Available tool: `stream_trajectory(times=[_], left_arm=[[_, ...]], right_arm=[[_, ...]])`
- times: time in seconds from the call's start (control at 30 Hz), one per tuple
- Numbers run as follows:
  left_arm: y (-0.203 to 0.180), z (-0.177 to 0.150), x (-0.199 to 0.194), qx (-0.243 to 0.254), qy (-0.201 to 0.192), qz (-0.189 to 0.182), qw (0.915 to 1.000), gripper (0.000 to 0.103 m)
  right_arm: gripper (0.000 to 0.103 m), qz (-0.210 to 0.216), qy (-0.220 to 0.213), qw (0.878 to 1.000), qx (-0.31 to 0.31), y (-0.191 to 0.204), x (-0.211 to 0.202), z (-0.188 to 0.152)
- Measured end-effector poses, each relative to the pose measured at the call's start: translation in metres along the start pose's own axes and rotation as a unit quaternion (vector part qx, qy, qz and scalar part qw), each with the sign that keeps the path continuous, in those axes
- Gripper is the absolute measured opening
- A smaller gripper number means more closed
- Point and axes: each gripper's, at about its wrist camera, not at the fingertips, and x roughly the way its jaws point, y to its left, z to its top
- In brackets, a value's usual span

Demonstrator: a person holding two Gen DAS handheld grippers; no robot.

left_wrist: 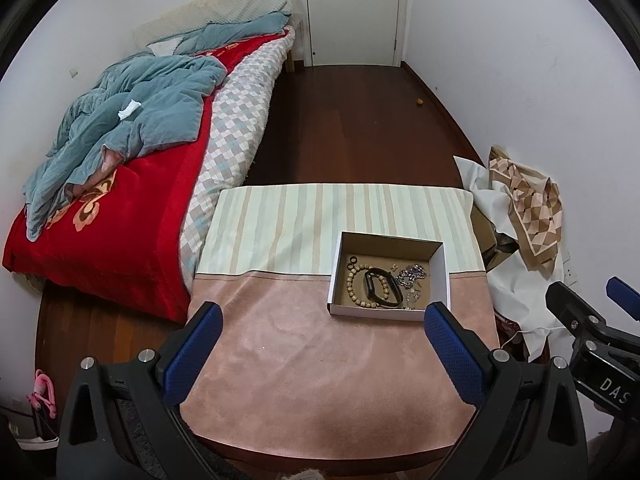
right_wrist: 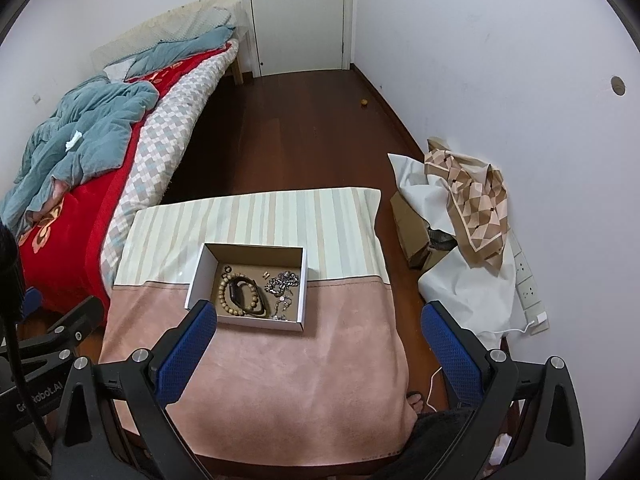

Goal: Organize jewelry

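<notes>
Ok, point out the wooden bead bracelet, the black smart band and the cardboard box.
wooden bead bracelet (left_wrist: pixel 352 284), left wrist view, left arc of beads.
black smart band (right_wrist: pixel 234 292), right wrist view, screen body.
cardboard box (right_wrist: pixel 196 280), right wrist view, left wall.

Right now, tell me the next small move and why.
Probably lower the open right gripper toward the box and take the black band: both grippers hover empty above the cloth, and all the jewelry lies jumbled together inside.

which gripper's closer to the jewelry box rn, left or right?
Right, by a little. The right gripper has one blue finger tip right at the near-left corner of the jewelry box. The left gripper sits further back, the box ahead and to its right. Both open, empty.
</notes>
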Motion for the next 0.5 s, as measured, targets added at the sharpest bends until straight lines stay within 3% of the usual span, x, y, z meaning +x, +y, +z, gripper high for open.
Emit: stream_trajectory(times=[0.5], left_arm=[[0.0024, -0.0018, 0.0077, -0.002, 0.004, 0.003, 1.0000, 0.103]], right_arm=[[0.103, 0.000, 0.016, 1.000, -0.001, -0.0016, 0.0092, -0.0030]])
